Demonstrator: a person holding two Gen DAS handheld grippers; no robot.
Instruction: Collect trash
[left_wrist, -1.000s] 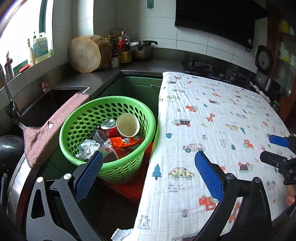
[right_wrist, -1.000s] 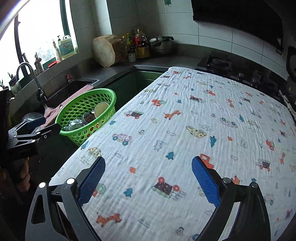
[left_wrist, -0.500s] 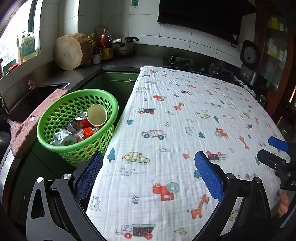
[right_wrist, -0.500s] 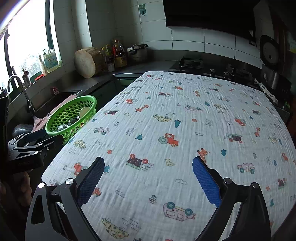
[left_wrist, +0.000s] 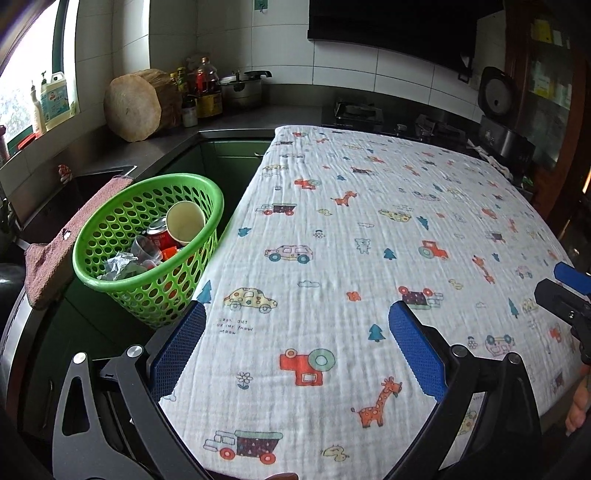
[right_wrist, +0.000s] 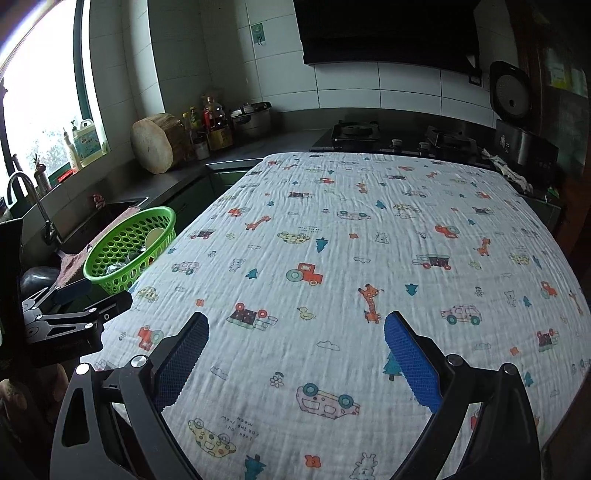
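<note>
- trash (left_wrist: 147, 247) lies inside the green basket (left_wrist: 207, 192): a paper cup (left_wrist: 185, 222), a red can (left_wrist: 159, 236), crumpled foil (left_wrist: 118, 264) and a clear plastic cup (left_wrist: 146, 249).
- the basket stands just beside the left edge of the bench (left_wrist: 369, 236), which is covered by a white cloth printed with cars and giraffes.
- left gripper (left_wrist: 295, 354) hovers over the bench's near end, fingers spread wide, holding nothing.
- right gripper (right_wrist: 295, 362) hangs over the bench too, fingers wide apart and empty.
</note>
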